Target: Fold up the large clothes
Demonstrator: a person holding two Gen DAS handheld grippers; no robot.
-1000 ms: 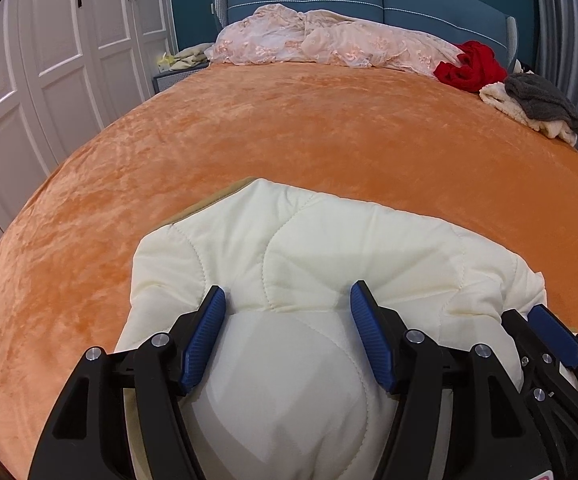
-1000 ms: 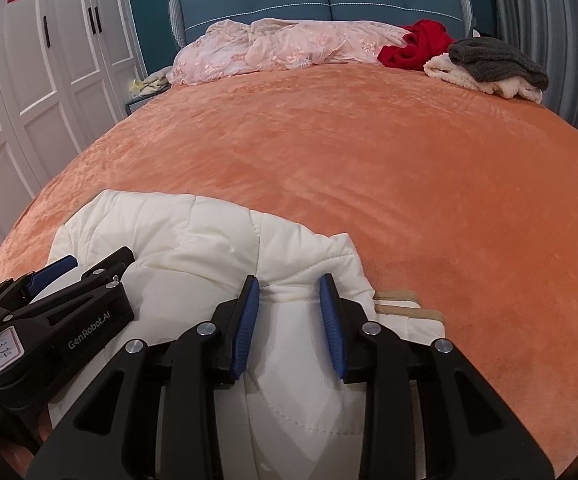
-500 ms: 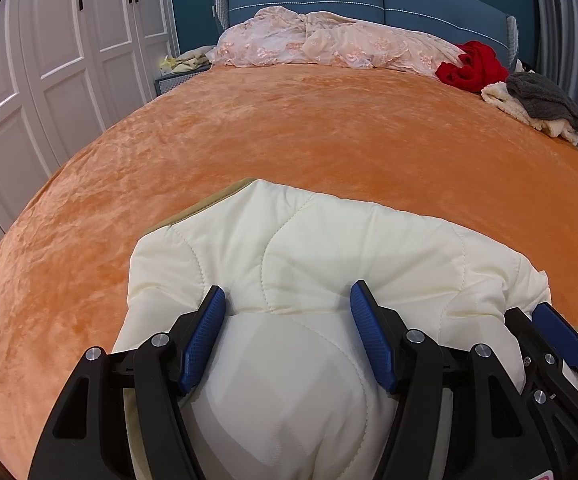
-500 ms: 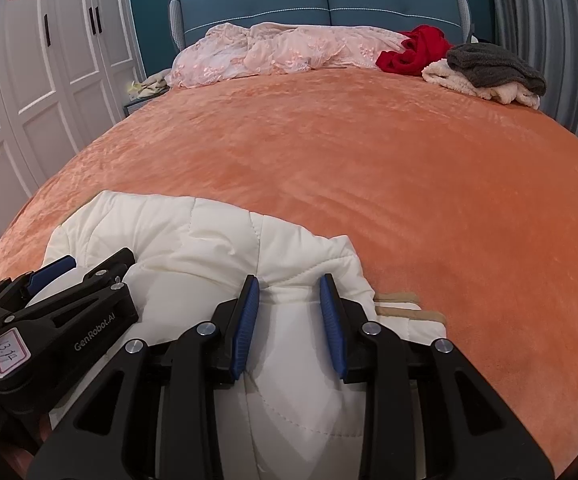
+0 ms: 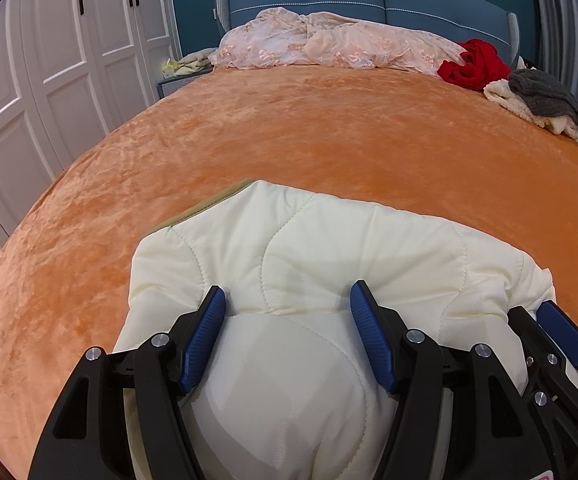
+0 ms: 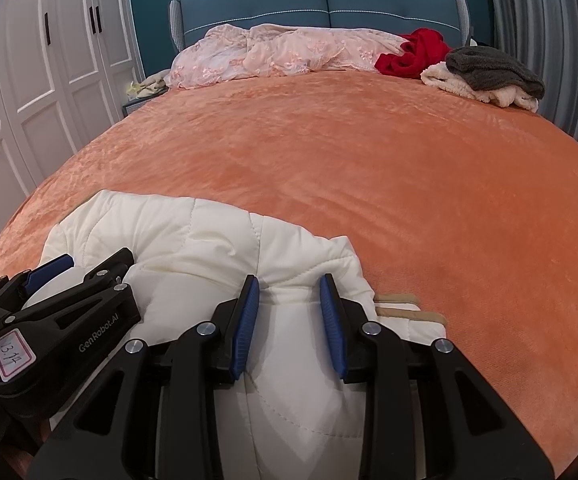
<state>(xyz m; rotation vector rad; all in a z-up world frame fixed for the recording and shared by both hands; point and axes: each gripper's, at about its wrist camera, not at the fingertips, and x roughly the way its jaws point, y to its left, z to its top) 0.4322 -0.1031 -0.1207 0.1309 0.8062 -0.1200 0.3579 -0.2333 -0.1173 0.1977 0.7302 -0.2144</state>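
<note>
A cream quilted jacket (image 5: pixel 329 248) lies bunched at the near edge of the orange bed (image 5: pixel 329 132). My left gripper (image 5: pixel 287 300) has its jaws wide apart with a thick fold of the jacket between them. My right gripper (image 6: pixel 289 292) has narrower jaws pressing on a fold of the same jacket (image 6: pixel 193 236) at its right end. The right gripper also shows at the lower right of the left wrist view (image 5: pixel 561 328), and the left gripper at the lower left of the right wrist view (image 6: pixel 61 280). Beige trim (image 6: pixel 405 308) peeks out beside the right gripper.
At the headboard lie a pink lace quilt (image 5: pixel 329 44), a red garment (image 5: pixel 473 64) and a grey cloth on a cream one (image 5: pixel 545 96). White wardrobe doors (image 5: pixel 49 60) stand to the left. A nightstand with clutter (image 5: pixel 185 70) is at the far left corner.
Both views have lifted slightly, so the headboard items sit a little lower in frame. The jacket and both grips look the same.
</note>
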